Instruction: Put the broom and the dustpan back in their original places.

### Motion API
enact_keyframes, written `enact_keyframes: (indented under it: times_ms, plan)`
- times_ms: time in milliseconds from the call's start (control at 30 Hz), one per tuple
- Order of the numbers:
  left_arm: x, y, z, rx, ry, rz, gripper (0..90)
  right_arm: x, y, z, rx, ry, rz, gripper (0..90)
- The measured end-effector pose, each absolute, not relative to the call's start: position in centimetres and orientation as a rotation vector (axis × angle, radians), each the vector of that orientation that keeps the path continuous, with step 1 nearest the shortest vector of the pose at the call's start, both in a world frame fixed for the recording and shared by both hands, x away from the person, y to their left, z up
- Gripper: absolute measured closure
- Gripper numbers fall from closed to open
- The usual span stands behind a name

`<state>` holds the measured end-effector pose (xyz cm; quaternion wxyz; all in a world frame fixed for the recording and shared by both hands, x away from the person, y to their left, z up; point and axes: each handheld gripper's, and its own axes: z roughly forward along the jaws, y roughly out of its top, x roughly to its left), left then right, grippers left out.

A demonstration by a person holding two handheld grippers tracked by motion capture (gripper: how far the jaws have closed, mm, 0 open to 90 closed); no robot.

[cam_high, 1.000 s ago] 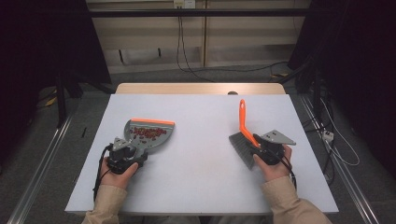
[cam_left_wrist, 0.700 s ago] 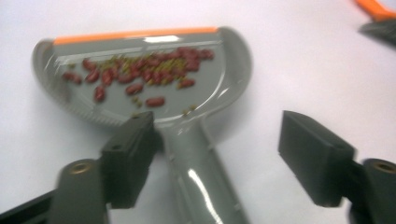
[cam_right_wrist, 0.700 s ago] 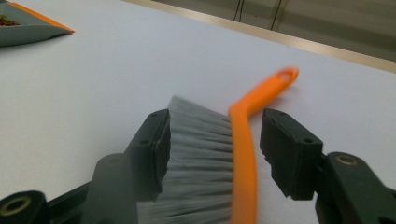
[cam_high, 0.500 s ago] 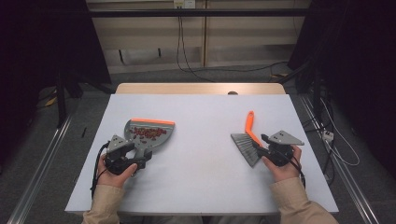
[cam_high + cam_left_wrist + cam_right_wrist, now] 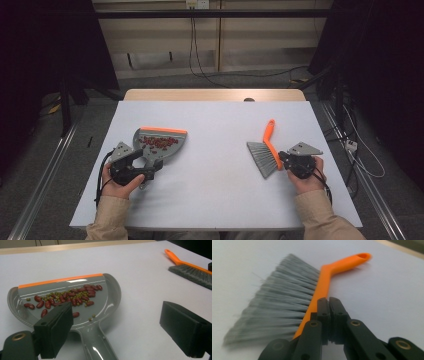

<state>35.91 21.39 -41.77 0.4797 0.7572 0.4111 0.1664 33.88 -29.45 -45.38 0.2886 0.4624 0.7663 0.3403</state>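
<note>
Since the earlier frame, the left claw [image 5: 150, 167] has been opening, freeing the dustpan [image 5: 159, 144]; the right claw [image 5: 328, 305], now closed, has laid the brush [image 5: 267, 152] flat.

Right gripper [image 5: 328, 301]: jaws pressed flat together, pads face to face, nothing between them. Brush [image 5: 294, 302] lies on the white table [image 5: 392, 290] just left of the closed tips, its orange spine touching or almost touching the left finger [image 5: 322, 312]; can't tell which. Grey bristles [image 5: 274, 310] fan out to the left, away from the fingers. Orange handle [image 5: 347, 262] kinks and runs on ahead of the tips, up to the right, hang hole at its far end.
</note>
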Motion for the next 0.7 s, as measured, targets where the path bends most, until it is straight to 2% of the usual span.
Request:
enact_keyframes:
  times_ms: [67,200,333,533,633,700]
  plan:
    - [35.9,21.4,-41.8,1.841,1.01,0.411,11.6,33.6,-29.0,-45.4,1.232,2.069,0.923,85.7]
    - [35.7,21.5,-41.7,1.831,0.993,0.401,11.0,32.9,-28.8,-44.7,1.247,2.003,0.989,72.3]
    - [35.4,21.4,-41.7,1.818,0.963,0.376,9.7,31.8,-28.6,-44.3,1.251,1.992,1.108,55.3]
    - [34.7,21.7,-41.8,1.82,0.916,0.352,7.0,30.2,-28.2,-44.4,1.228,2.01,1.221,37.0]
    - [34.3,21.6,-42.0,1.829,0.905,0.347,6.8,29.6,-28.4,-44.4,1.233,2.001,1.238,30.1]
    - [34.4,21.6,-42.2,1.825,0.911,0.329,6.7,29.3,-28.6,-44.5,1.241,2.003,1.257,28.5]
